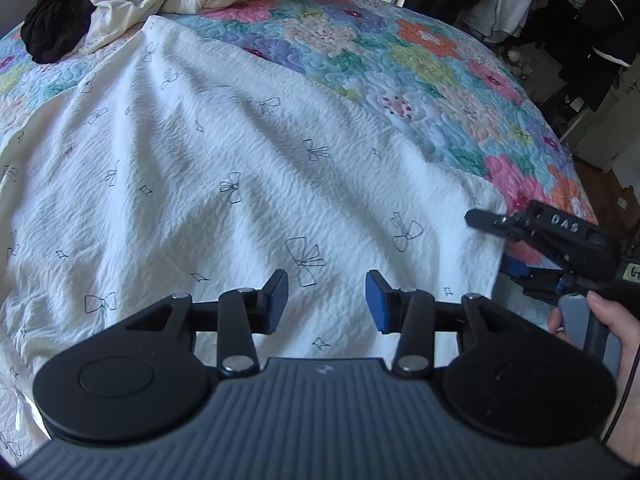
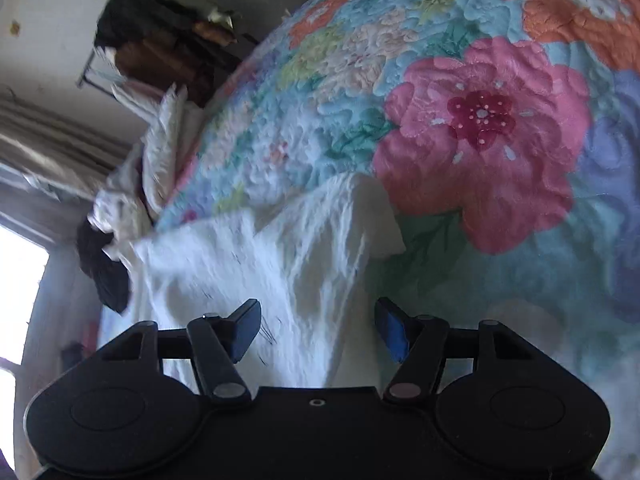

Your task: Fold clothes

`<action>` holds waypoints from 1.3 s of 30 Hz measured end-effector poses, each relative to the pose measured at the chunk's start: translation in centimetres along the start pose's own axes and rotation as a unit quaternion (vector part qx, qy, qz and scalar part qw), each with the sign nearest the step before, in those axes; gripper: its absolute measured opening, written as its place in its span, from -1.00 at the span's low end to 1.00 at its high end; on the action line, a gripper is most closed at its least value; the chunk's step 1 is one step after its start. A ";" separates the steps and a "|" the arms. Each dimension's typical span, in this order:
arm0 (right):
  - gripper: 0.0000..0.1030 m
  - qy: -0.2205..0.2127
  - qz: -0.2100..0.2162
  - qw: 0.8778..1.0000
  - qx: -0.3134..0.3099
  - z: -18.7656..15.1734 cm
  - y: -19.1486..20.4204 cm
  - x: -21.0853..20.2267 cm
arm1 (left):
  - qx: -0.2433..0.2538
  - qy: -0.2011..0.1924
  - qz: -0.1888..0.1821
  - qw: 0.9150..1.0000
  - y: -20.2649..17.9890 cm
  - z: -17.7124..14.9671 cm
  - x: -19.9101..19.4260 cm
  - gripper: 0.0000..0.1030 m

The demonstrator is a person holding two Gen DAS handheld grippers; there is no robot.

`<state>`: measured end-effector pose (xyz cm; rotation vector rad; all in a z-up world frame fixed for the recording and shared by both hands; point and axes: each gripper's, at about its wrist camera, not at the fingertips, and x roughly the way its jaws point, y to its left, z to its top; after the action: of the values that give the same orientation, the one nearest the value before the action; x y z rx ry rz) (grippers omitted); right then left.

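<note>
A floral quilt (image 1: pixel 420 60) is lying ahead of both grippers. The white bow-print garment (image 1: pixel 200 160) is spreading beneath and ahead of the left gripper (image 1: pixel 327 300), whose fingers are standing apart, empty. The right gripper (image 2: pixel 318 330) is gaping, the garment's edge lying between its fingers.

Soft daylight, fisheye warp, right view blurred

A quilted bedspread (image 1: pixel 420 64) patterned with pink, orange and blue flowers covers the bed. Dark coats and jackets on a rack (image 1: pixel 568 12) hang beyond its far edge. A window (image 2: pixel 16 280) glows bright beside a beige curtain (image 2: pixel 48 148).
</note>
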<state>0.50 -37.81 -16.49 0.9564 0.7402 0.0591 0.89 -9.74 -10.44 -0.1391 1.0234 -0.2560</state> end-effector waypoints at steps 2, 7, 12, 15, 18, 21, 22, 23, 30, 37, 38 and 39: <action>-0.14 -0.017 0.008 1.000 -0.011 0.0 0.5 1.0 | -0.011 0.012 -0.008 1.000 1.0 -0.4 0.8 -0.19; -0.89 -0.078 0.012 0.972 -0.223 -3.4 7.4 1.4 | -0.027 -0.018 -0.007 0.999 3.1 0.7 0.8 -0.19; -0.90 0.024 0.130 0.873 -0.470 -10.3 14.2 0.5 | -0.064 -0.071 0.007 0.995 6.5 2.2 -1.3 -0.12; -0.91 0.094 0.109 0.832 -0.535 -13.8 14.2 2.4 | -0.074 -0.084 0.033 0.993 8.3 2.9 -1.5 -0.06; -0.90 0.118 0.062 0.808 -0.574 -15.3 13.9 3.7 | -0.076 -0.066 0.042 0.994 9.3 3.4 -0.4 -0.04; -0.91 0.106 0.062 0.813 -0.569 -14.8 13.8 2.9 | -0.078 -0.059 0.038 0.994 9.5 3.9 0.5 -0.02; -0.93 0.093 0.059 0.813 -0.571 -14.5 13.9 2.5 | -0.078 -0.058 0.038 0.995 9.5 4.0 0.7 -0.02; -0.94 0.067 0.050 0.819 -0.568 -13.7 13.8 2.0 | -0.076 -0.061 0.043 0.994 9.4 4.0 0.8 -0.01; -0.95 -0.106 -0.124 0.930 -0.330 -1.6 6.6 -0.4 | -0.050 -0.050 0.075 0.995 8.7 4.6 2.7 0.03; -0.95 -0.069 -0.186 0.947 -0.253 0.7 2.2 2.4 | -0.042 -0.016 0.092 0.995 8.8 4.5 4.7 0.03; -0.95 -0.068 -0.188 0.948 -0.248 0.7 2.1 2.7 | -0.039 -0.015 0.091 0.995 8.7 4.4 4.6 0.04; -0.95 -0.068 -0.190 0.949 -0.243 0.7 2.0 3.0 | -0.036 -0.014 0.090 0.995 8.6 4.2 4.5 0.04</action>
<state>3.68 -36.05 -16.35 0.3351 0.7261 -0.1560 7.97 -2.70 -14.02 -0.1150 1.0110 -0.0531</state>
